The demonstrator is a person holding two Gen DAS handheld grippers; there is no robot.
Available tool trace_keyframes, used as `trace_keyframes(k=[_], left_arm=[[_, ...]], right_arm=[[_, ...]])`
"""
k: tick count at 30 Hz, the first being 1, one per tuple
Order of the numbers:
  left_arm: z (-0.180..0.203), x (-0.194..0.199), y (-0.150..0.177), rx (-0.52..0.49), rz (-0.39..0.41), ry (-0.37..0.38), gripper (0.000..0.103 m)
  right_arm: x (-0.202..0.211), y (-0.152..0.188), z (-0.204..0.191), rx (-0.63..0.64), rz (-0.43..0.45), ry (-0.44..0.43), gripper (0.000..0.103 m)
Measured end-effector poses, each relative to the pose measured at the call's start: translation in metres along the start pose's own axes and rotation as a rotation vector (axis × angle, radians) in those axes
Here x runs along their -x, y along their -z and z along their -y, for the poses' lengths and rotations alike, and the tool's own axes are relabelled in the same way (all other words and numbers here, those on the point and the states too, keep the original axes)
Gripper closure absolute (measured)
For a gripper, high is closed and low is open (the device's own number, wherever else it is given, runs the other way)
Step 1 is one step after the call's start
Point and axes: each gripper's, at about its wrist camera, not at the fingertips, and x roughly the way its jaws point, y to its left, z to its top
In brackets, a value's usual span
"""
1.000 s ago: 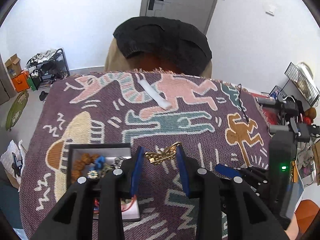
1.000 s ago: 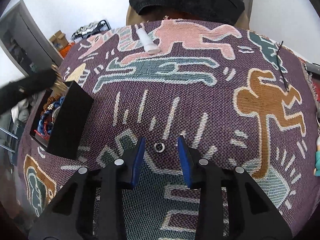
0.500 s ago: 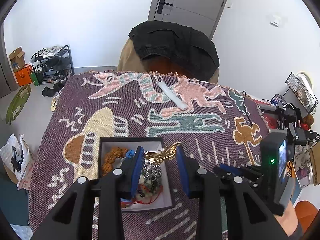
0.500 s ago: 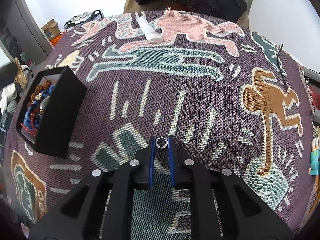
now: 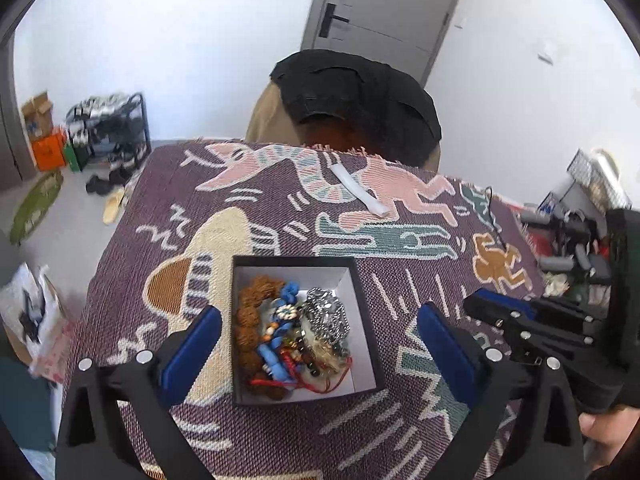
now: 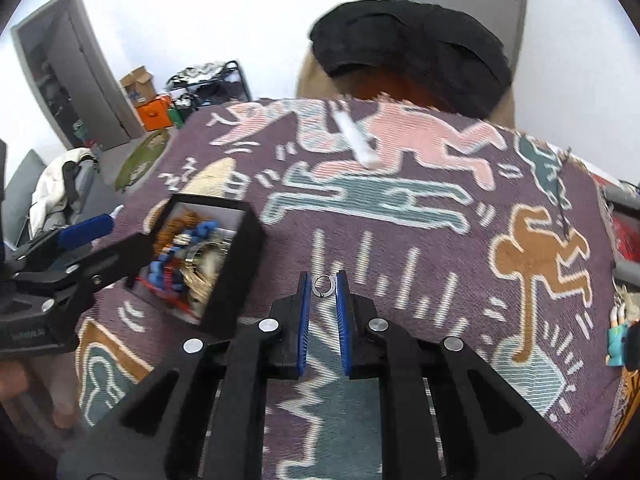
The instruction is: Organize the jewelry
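Observation:
A black box [image 5: 362,292] with a white lining holds several pieces of jewelry: brown beads, blue beads, a silver chain and a gold piece. My left gripper [image 5: 316,334] hangs wide open above the box, empty. In the right wrist view the box [image 6: 236,276] stands at the left. My right gripper [image 6: 323,286] is shut on a small silver ring [image 6: 323,285], held between its blue pads above the patterned cloth.
A patterned purple cloth [image 5: 280,208] covers the table. A white strip [image 5: 360,190] lies at its far side. A chair draped in a black garment [image 5: 356,96] stands behind. Clutter sits at the right edge [image 5: 572,240].
My left gripper opened wide over the box and the gold piece dropped into it. My right gripper closed on the silver ring and lifted it off the cloth.

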Motion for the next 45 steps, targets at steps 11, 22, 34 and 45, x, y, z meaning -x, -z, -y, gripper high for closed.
trace_keyframes(k=[11,22,34,45], left_arm=[[-0.068,0.042,0.011,0.093,0.083,-0.069,0.008],[-0.071,0.059,0.019,0.083,0.155,-0.068,0.008],[-0.046,0.079,0.024,0.077,0.222,-0.026,0.008],[-0.002,0.134,0.045,0.009,0.34,0.015,0.008]], right_arm=[[-0.016,-0.016,-0.067,0.081,0.003,-0.12,0.089],[-0.017,-0.012,-0.067,0.054,0.052,-0.102,0.023],[0.053,0.011,-0.015,-0.083,0.224,-0.08,0.005],[0.137,0.058,0.016,-0.149,0.372,-0.036,0.005]])
